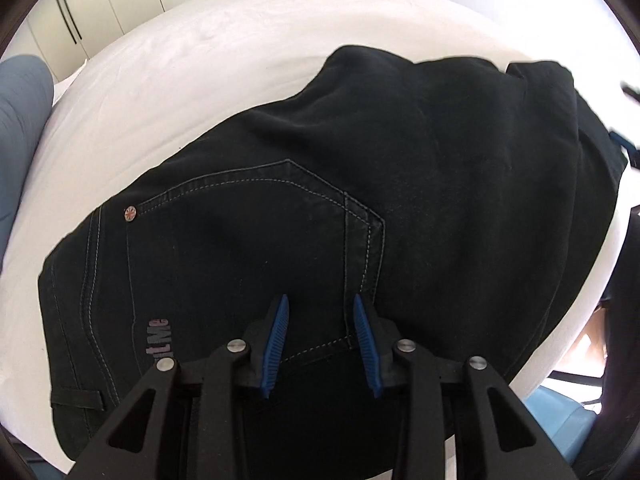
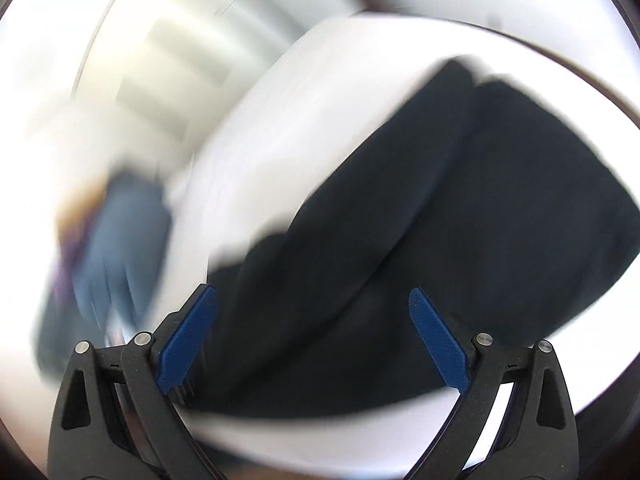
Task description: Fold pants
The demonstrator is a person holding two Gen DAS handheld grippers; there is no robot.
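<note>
Black jeans lie folded on a white table, back pocket with light stitching up, legs doubled toward the far right. My left gripper hovers over the pocket near the waistband, its blue pads a little apart with nothing between them. The right wrist view is blurred by motion. There the jeans lie across the table, and my right gripper is wide open and empty above their near end. The right gripper's blue tip shows at the far right edge of the left wrist view.
A blue-grey shape sits at the table's left edge and shows blurred in the right wrist view. White cupboards stand behind. A blue object sits below the table's right edge.
</note>
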